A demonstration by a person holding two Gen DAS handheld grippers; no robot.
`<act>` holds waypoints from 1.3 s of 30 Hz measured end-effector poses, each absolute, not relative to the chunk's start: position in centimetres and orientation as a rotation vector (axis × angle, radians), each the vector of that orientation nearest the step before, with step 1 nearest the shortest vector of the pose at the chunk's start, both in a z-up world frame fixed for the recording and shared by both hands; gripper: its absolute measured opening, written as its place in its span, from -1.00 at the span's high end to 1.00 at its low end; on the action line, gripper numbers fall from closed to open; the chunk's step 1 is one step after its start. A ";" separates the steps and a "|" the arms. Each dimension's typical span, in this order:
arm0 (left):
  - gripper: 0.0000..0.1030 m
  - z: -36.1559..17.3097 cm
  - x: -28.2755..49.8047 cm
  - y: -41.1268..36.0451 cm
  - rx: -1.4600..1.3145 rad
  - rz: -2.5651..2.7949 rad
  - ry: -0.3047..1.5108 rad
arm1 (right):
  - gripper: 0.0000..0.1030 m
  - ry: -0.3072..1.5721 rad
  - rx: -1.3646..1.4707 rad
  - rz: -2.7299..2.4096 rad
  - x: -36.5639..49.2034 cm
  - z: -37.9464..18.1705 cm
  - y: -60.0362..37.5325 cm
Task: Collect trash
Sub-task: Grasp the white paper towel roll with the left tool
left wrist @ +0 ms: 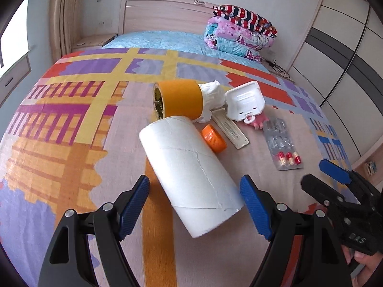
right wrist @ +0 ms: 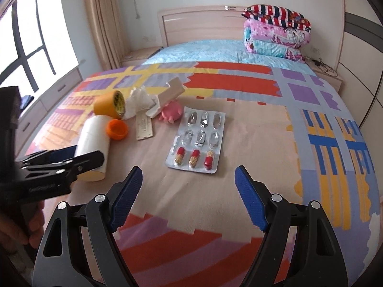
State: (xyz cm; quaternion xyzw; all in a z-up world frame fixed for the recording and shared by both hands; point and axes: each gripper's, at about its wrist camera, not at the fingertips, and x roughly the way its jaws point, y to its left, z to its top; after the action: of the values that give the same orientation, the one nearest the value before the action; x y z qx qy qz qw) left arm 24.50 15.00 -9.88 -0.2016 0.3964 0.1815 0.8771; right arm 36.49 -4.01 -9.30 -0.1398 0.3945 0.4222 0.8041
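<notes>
A white cardboard tube (left wrist: 191, 174) lies on the patterned bed cover, its near end between the open fingers of my left gripper (left wrist: 195, 205); I cannot tell if the pads touch it. Behind it lie a yellow tape roll (left wrist: 177, 99), crumpled white paper (left wrist: 211, 95), an orange cap (left wrist: 213, 138), a flat white strip (left wrist: 231, 129), a white foam piece (left wrist: 244, 100) and a pink toy (left wrist: 257, 120). A mostly used pill blister (right wrist: 198, 141) lies ahead of my open, empty right gripper (right wrist: 188, 198). The tube also shows in the right wrist view (right wrist: 93, 141).
The bed cover (right wrist: 239, 124) spreads wide to the right. Folded quilts (right wrist: 275, 31) are stacked by the headboard (right wrist: 198, 24). A wardrobe (left wrist: 335, 47) stands to the right of the bed, a window (right wrist: 28, 43) and drawers to the left.
</notes>
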 end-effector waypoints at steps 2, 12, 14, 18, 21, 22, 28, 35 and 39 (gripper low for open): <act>-0.45 -9.9 24.7 15.1 -0.412 0.388 0.827 | -0.54 0.846 -0.306 0.894 36.8 -9.6 -3.5; -0.45 -10.3 25.4 14.5 -0.325 0.415 0.813 | -0.54 0.849 -0.367 0.842 37.7 -10.6 -1.8; -0.45 -10.5 25.4 14.2 -0.302 0.417 0.809 | -0.52 0.869 -0.400 0.831 37.7 -11.0 -1.3; -0.30 -10.4 25.4 14.3 -0.299 0.393 0.804 | -0.35 0.850 -0.431 0.824 37.3 -11.0 -1.2; -0.01 -10.4 25.1 14.5 -0.294 0.391 0.805 | -0.14 0.843 -0.428 0.828 37.2 -10.9 -1.4; 0.04 -10.3 24.9 14.6 -0.300 0.393 0.805 | -0.14 0.844 -0.426 0.829 37.2 -10.9 -1.4; 0.14 -10.0 23.7 15.0 -0.345 0.383 0.802 | -0.13 0.854 -0.370 0.832 37.6 -10.6 -2.3; 0.21 -9.0 21.7 15.0 -0.363 0.384 0.774 | -0.13 0.835 -0.351 0.843 36.8 -9.7 -3.4; 0.21 -8.2 20.8 14.3 -0.351 0.380 0.757 | -0.13 0.816 -0.344 0.850 36.1 -8.9 -3.9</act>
State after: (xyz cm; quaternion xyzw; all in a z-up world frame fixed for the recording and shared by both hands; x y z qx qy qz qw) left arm 20.84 14.27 -8.24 -0.1694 0.3652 0.1834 0.8968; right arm 36.13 -3.87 -8.88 -0.1616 0.3829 0.3989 0.8174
